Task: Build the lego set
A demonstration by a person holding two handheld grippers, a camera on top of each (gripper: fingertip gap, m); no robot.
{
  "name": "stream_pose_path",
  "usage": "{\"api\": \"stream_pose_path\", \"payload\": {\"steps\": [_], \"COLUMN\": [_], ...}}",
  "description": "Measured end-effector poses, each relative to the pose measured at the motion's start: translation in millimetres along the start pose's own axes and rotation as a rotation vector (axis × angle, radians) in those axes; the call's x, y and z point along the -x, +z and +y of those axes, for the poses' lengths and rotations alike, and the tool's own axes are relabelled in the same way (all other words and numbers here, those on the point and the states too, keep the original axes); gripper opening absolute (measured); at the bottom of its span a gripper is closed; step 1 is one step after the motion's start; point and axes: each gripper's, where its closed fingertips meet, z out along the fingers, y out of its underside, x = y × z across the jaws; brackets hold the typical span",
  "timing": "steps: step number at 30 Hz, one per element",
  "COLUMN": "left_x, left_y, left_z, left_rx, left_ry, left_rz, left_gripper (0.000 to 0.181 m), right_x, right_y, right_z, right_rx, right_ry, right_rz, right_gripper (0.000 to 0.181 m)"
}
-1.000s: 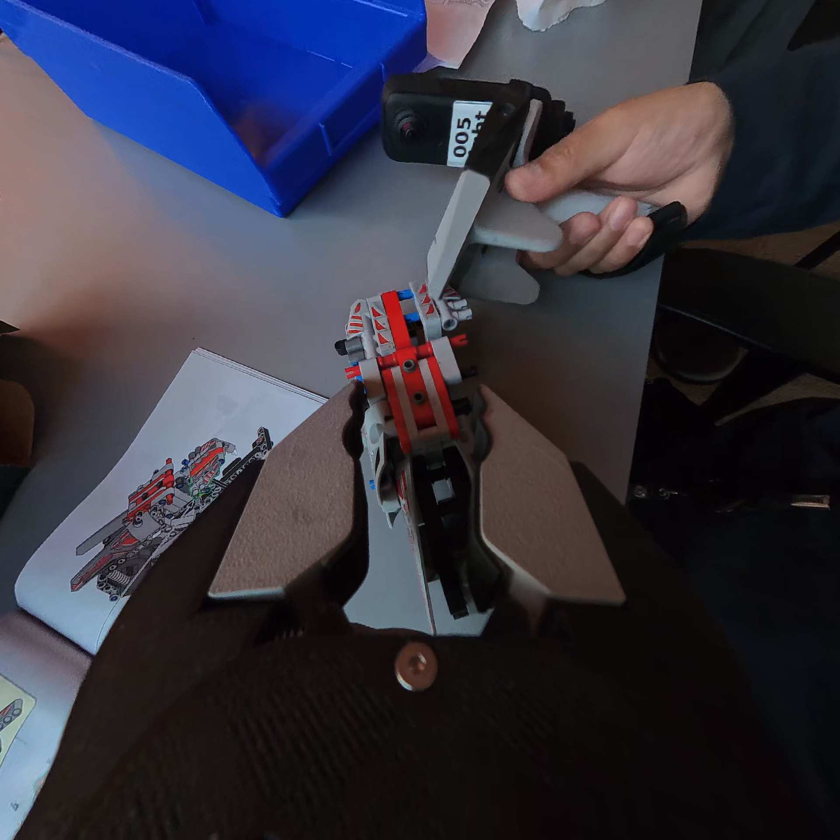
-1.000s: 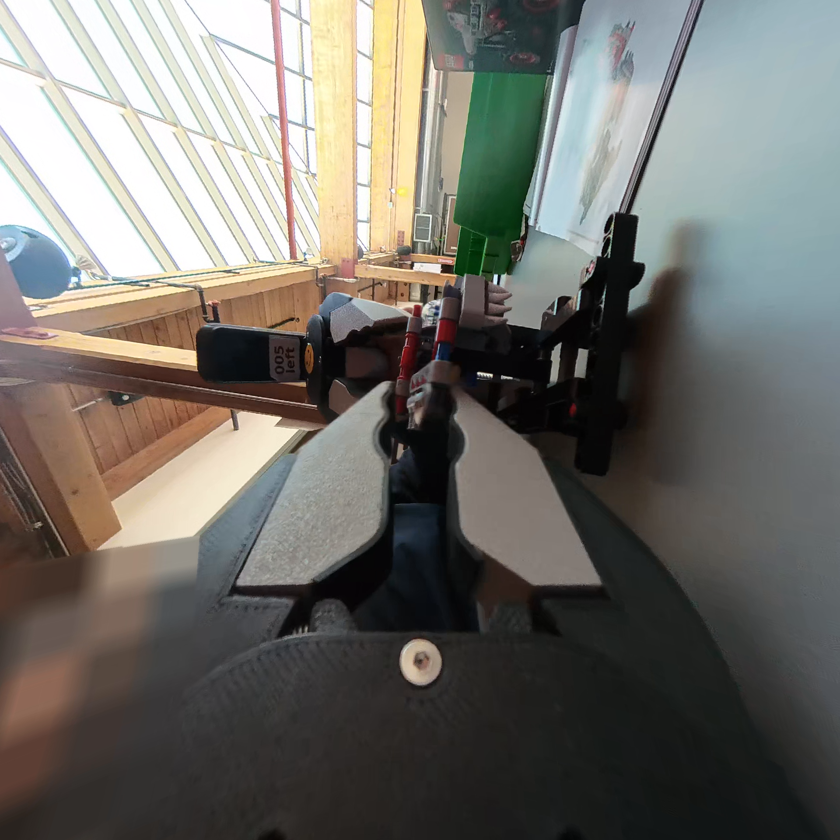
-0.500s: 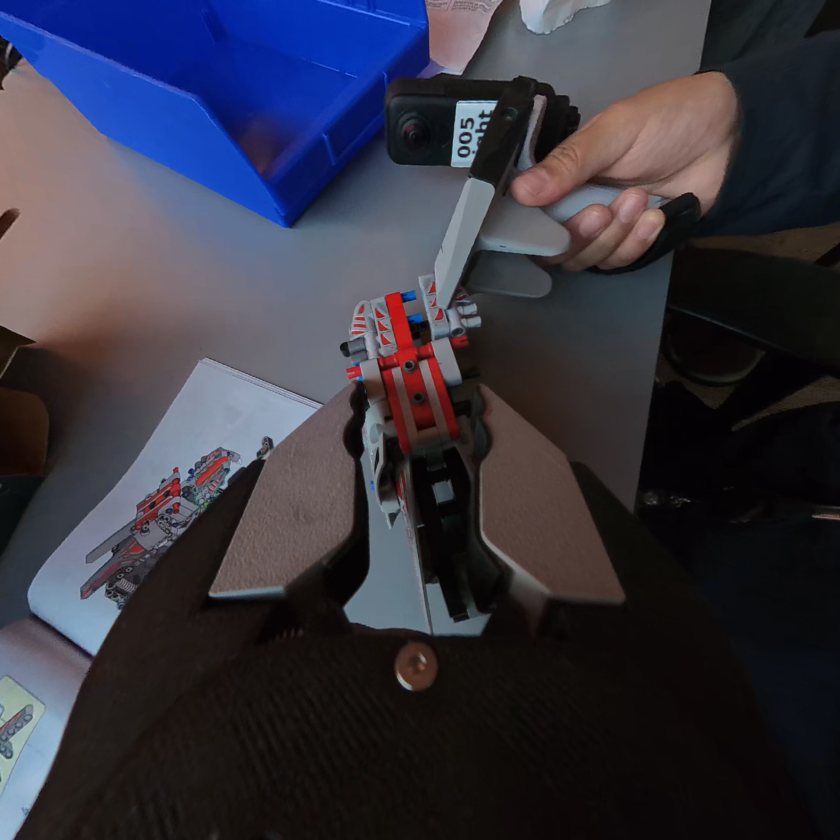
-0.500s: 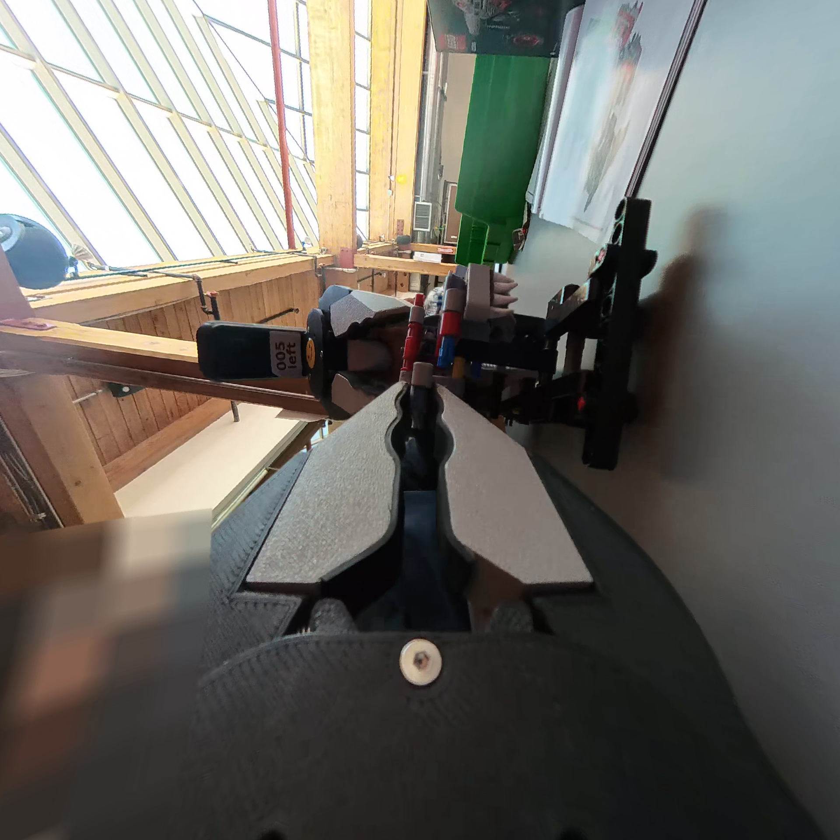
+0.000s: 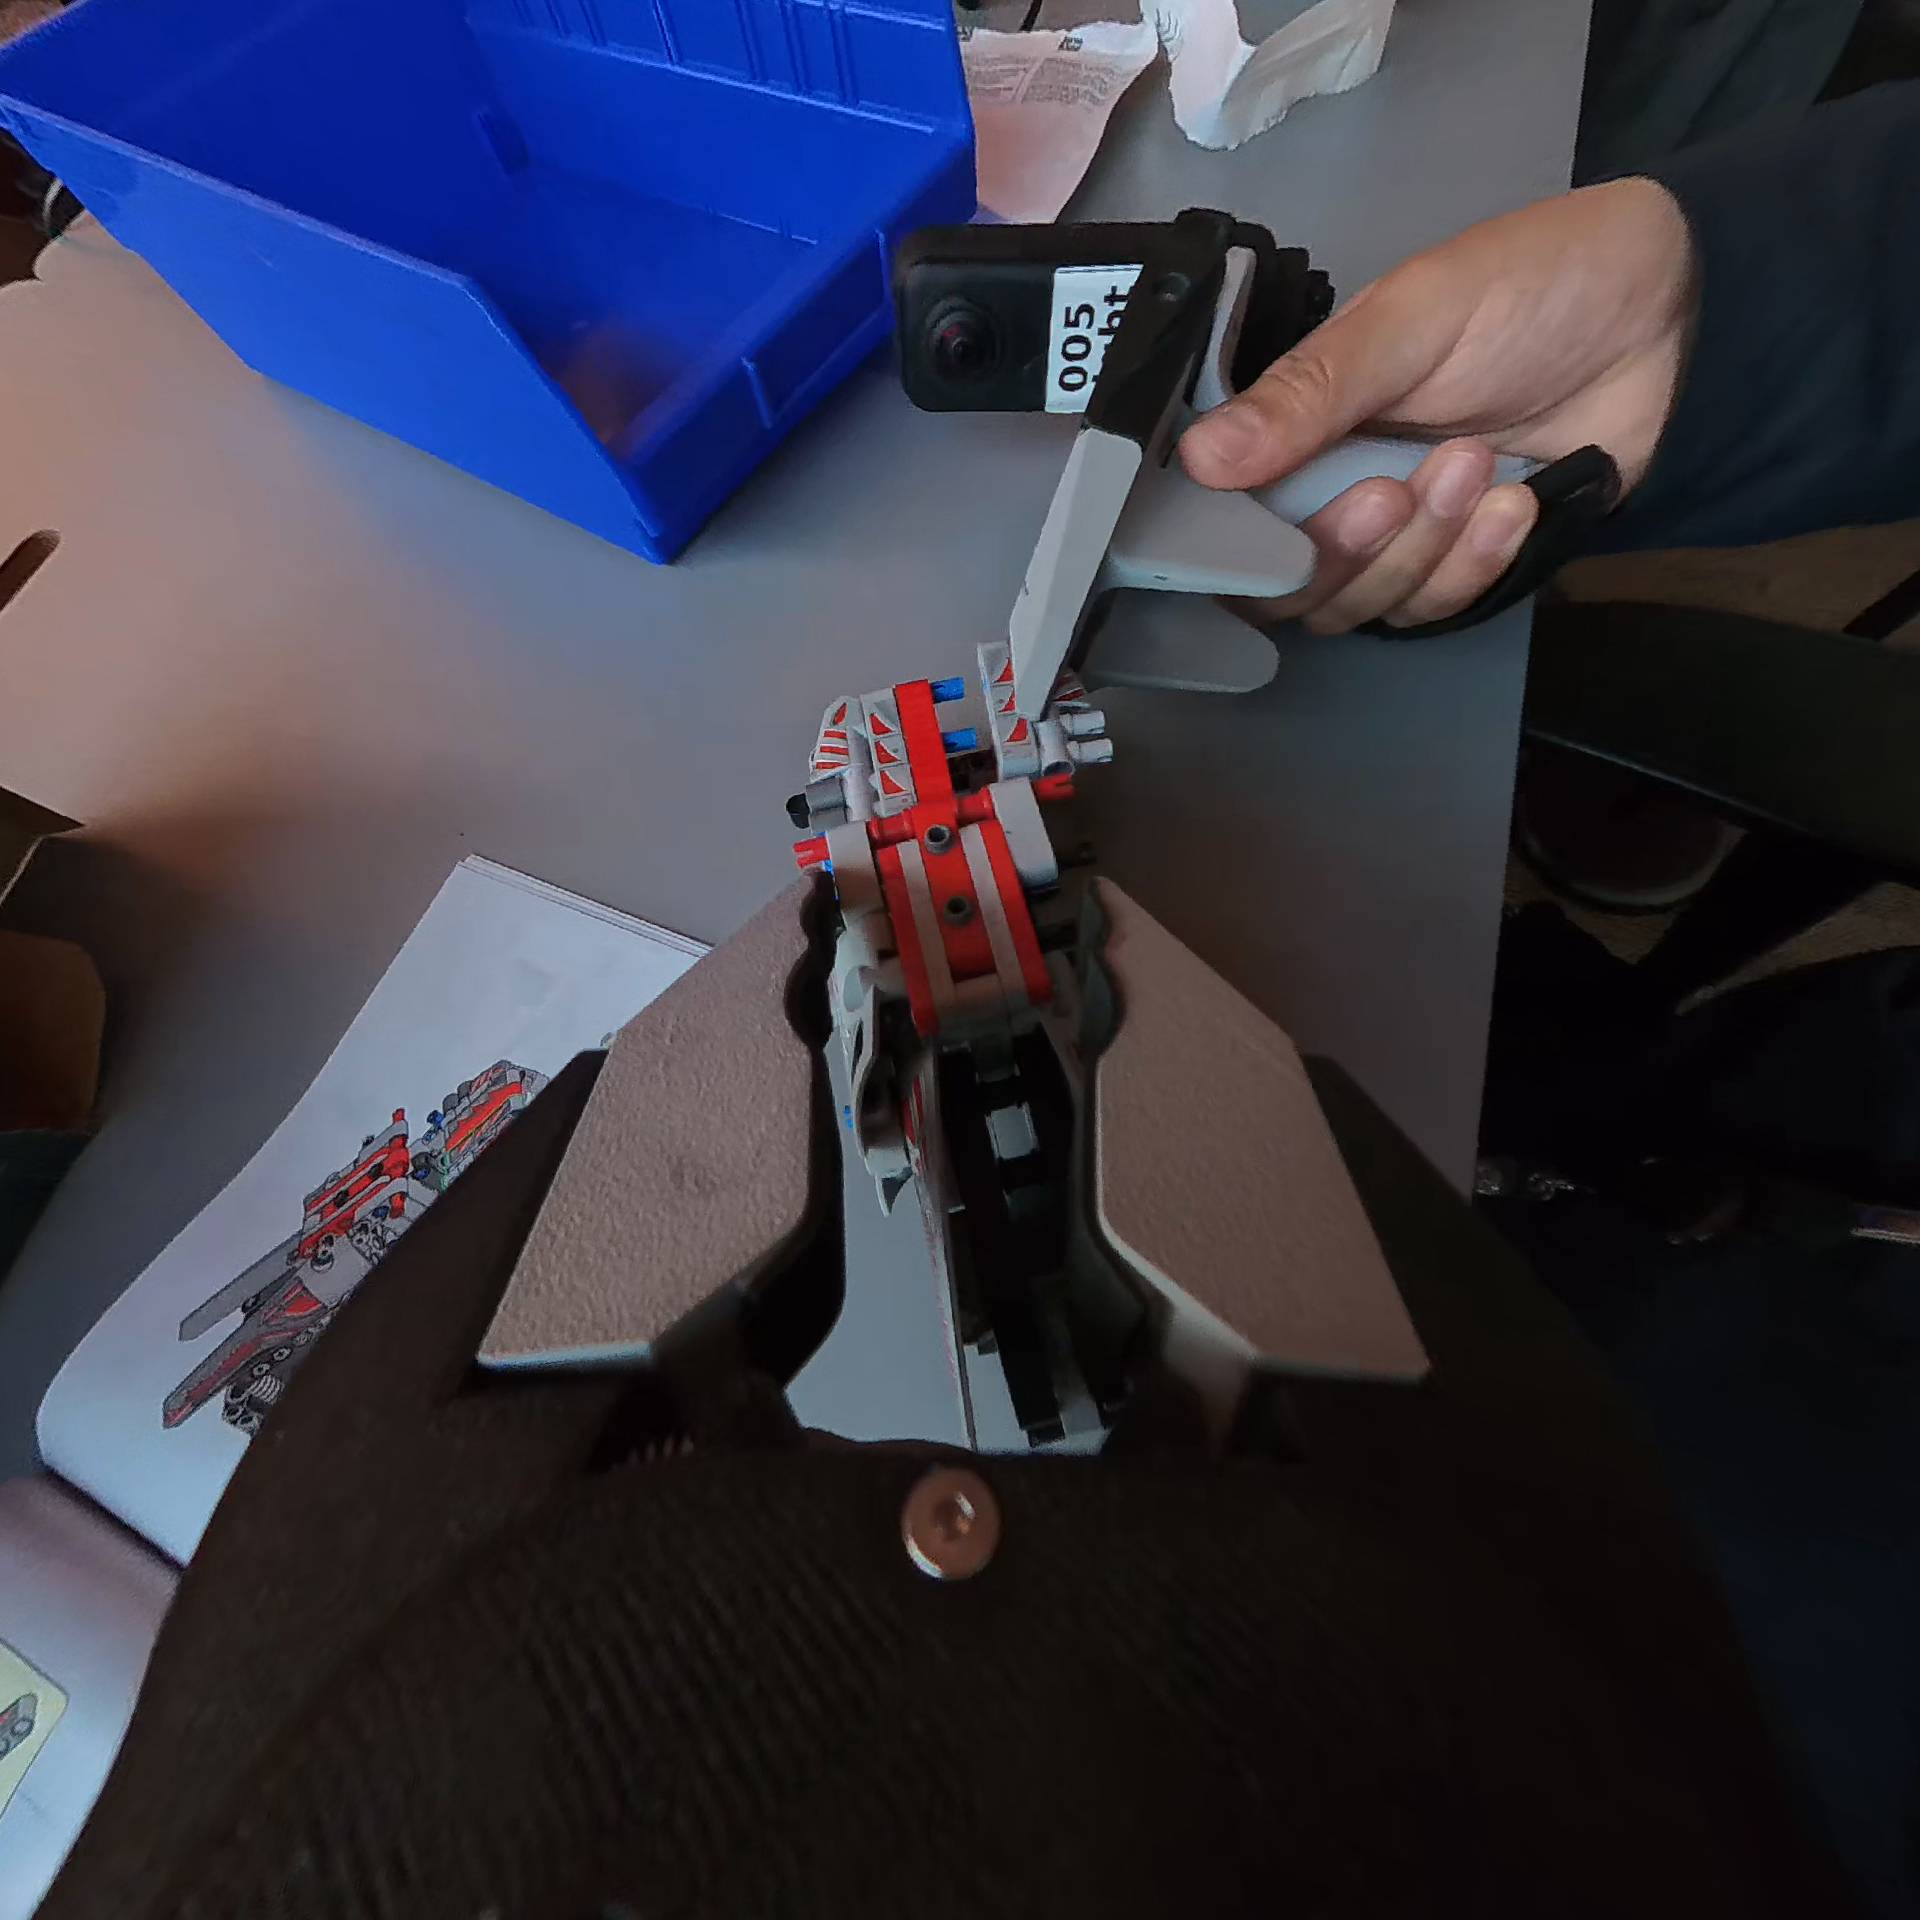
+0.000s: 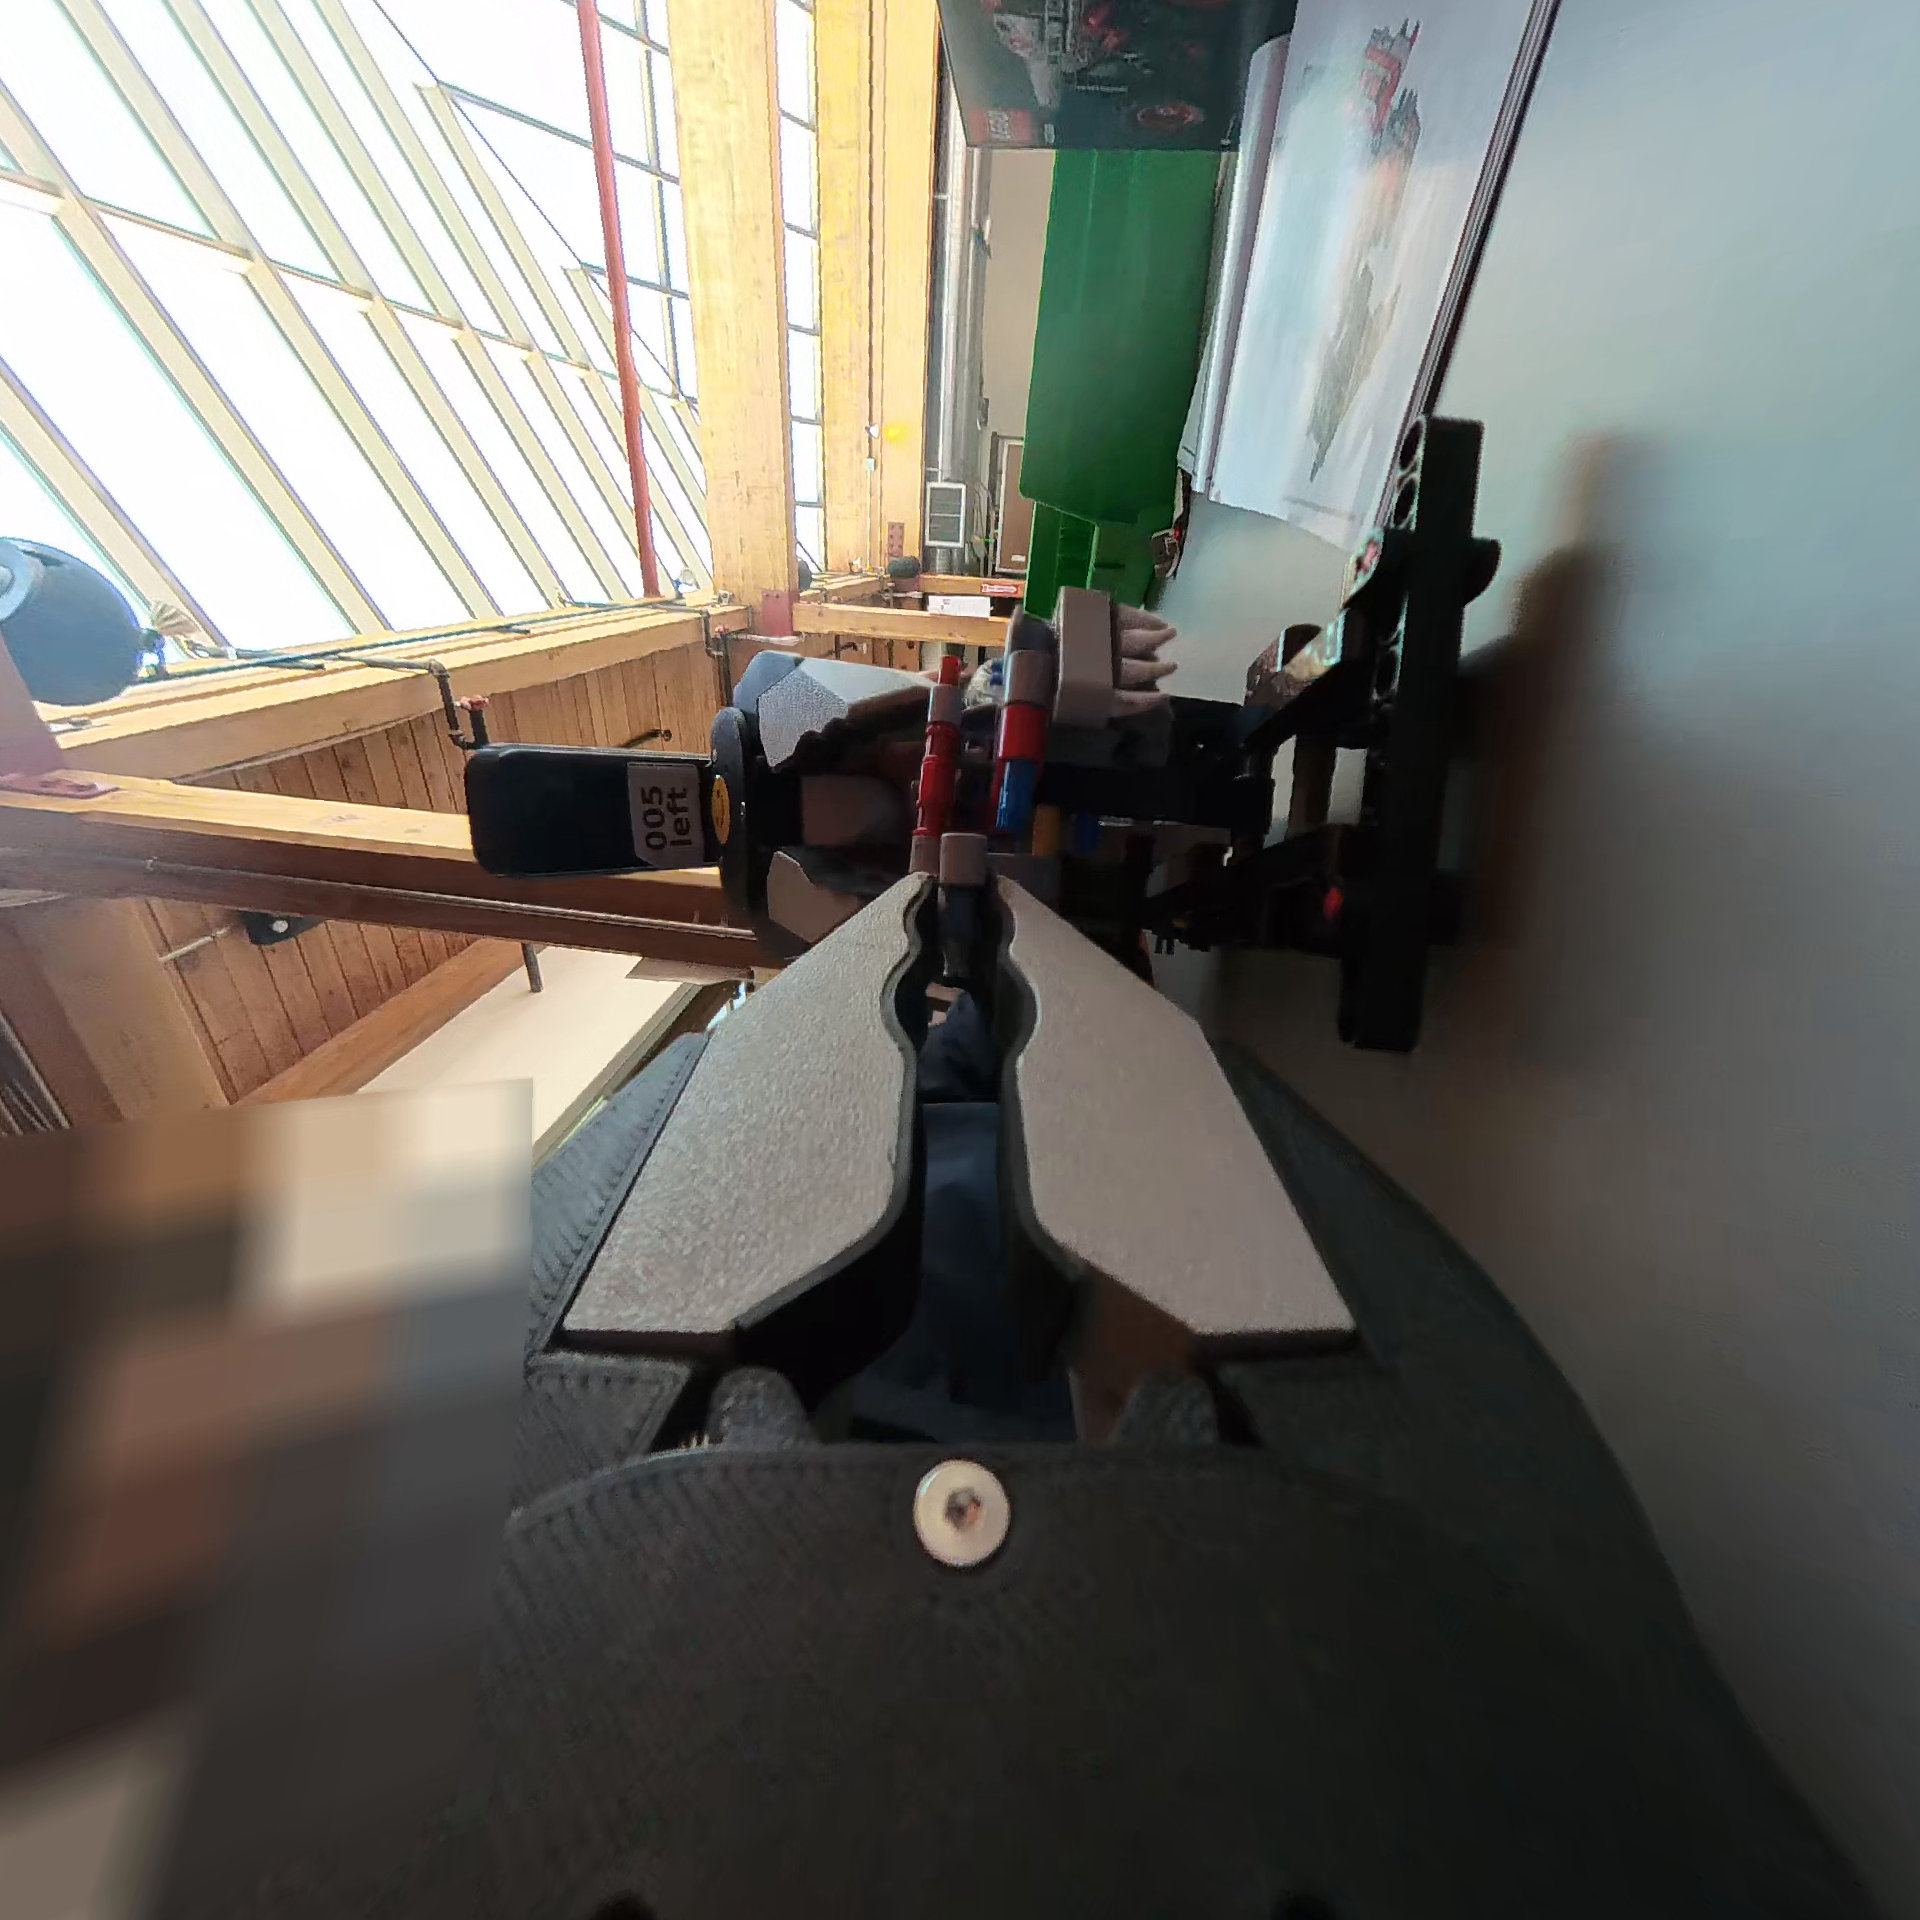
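The lego model [image 5: 951,883], red, grey and black, is clamped between my left gripper's [image 5: 951,914] fingers and held above the grey table [image 5: 416,665]. My right gripper [image 5: 1023,665] comes in from the upper right, held by a hand [image 5: 1455,384], and its tips meet the model's far end. In the right wrist view my right gripper [image 6: 961,894] is nearly closed, pinching a small grey piece at the end of the model [image 6: 1023,727]. The left gripper [image 6: 821,790] holds the model behind it. The model's black beam [image 6: 1403,727] lies against the table.
A blue bin [image 5: 468,208] stands at the back left. An open instruction booklet [image 5: 416,1122] lies on the left, and also shows in the right wrist view [image 6: 1371,260]. A green bin [image 6: 1122,312] and a dark box [image 6: 1091,73] are farther off. Torn paper [image 5: 1278,62] lies at the back. Across from one pair of fingers to the other is roughly 4 cm.
My right gripper's fingers have closed from a wider gap to a narrow pinch on the model's far end and have drawn back slightly. The left gripper still holds the model.
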Motion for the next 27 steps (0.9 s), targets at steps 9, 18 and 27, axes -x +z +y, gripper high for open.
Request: {"api": "stream_pose_path", "payload": {"steps": [9,18,27], "left_x": [-3.2,6.8,8.1], "left_y": [1.7,6.1,2.5], "left_z": [-2.9,-5.9,-11.0], "left_rx": [-0.018,-0.022,-0.106], "left_ry": [0.011,0.041,-0.06], "left_rz": [0.024,-0.06,0.051], "left_gripper": [0.044,0.044,0.036], "right_x": [0.5,4.3,13.7], "right_y": [-5.0,-9.1,-17.0], "right_z": [4.9,14.6,-1.5], "right_rx": [0.009,0.049,-0.038], "right_ry": [0.039,0.052,0.025], "right_rz": [0.039,0.084,0.031], "right_gripper": [0.004,0.004,0.004]}}
